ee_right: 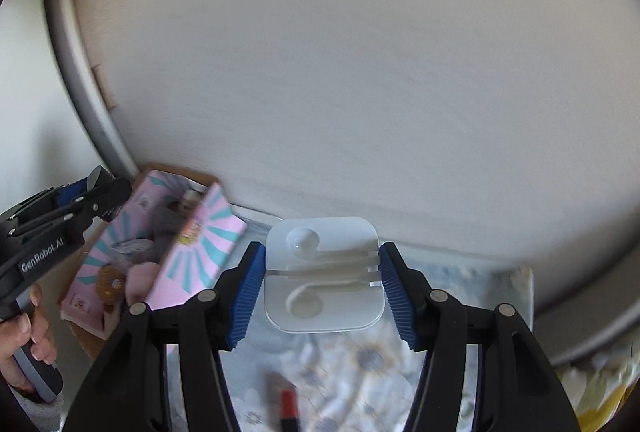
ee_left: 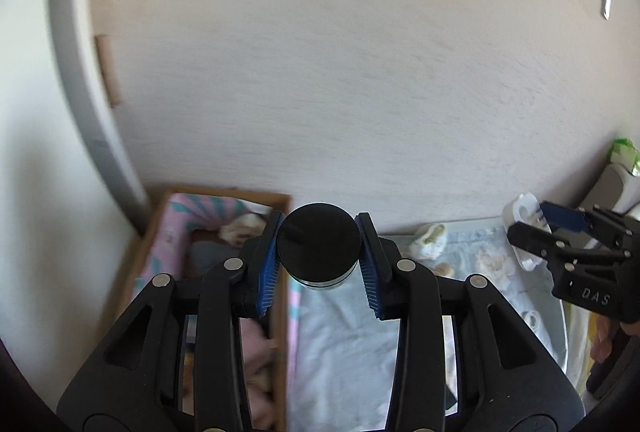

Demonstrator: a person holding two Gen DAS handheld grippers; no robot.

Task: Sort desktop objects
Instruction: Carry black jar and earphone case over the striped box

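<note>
Above the cloth [ee_right: 360, 372], each gripper carries one item, the left gripper [ee_left: 319, 256] clamped on a black-lidded jar [ee_left: 319, 246] beside the wooden box [ee_left: 224, 192], the right gripper [ee_right: 322, 282] clamped on a white earphone case [ee_right: 324, 274] (a lipstick [ee_right: 289, 410] still lies unsorted), so sorting looks midway.

Black jar lid [ee_left: 318, 242], pink-teal box [ee_right: 200, 252]

The wooden box [ee_left: 280, 312] stands left of the cloth [ee_left: 340, 344], with the lipstick [ee_right: 289, 408] lying on that cloth.
</note>
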